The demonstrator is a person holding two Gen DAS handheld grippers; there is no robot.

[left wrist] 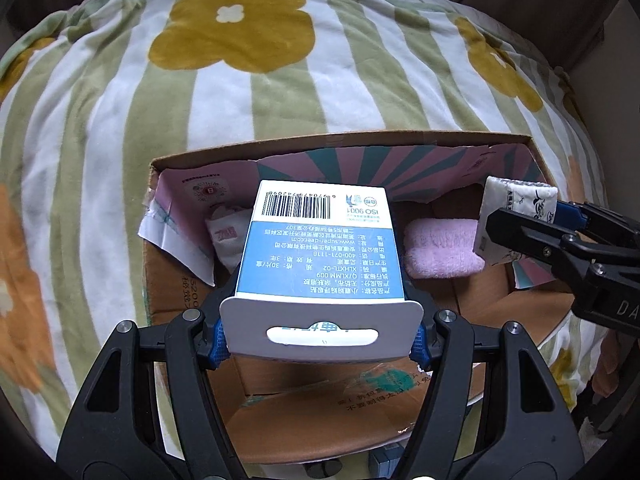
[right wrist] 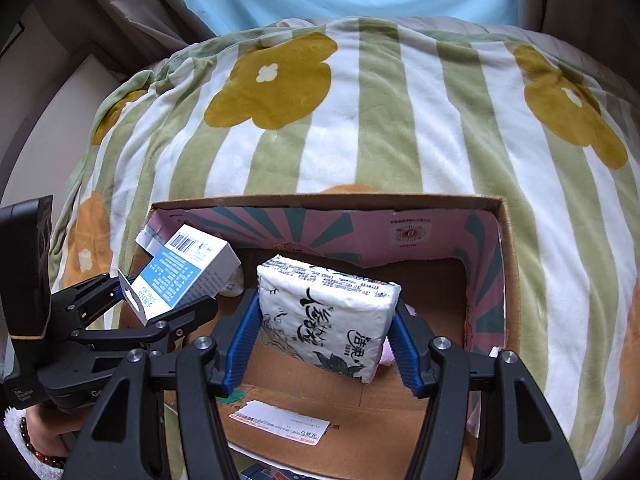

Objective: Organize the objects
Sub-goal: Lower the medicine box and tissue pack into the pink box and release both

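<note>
An open cardboard box (left wrist: 400, 138) (right wrist: 328, 200) sits on a striped flowered blanket. My left gripper (left wrist: 320, 346) is shut on a blue-and-white carton with a barcode (left wrist: 320, 248), held over the box's left part; the carton also shows in the right wrist view (right wrist: 188, 272). My right gripper (right wrist: 320, 344) is shut on a white tissue pack with black lettering (right wrist: 328, 312), held over the box's right part; the pack shows in the left wrist view (left wrist: 516, 208). In the box lie a pink towel (left wrist: 440, 246) and a small white packet (left wrist: 226, 236).
The blanket (left wrist: 240, 100) (right wrist: 400, 128) covers a bed all around the box. A shipping label (right wrist: 280, 422) is on the box's near flap. Curtains and a light blue wall are behind the bed.
</note>
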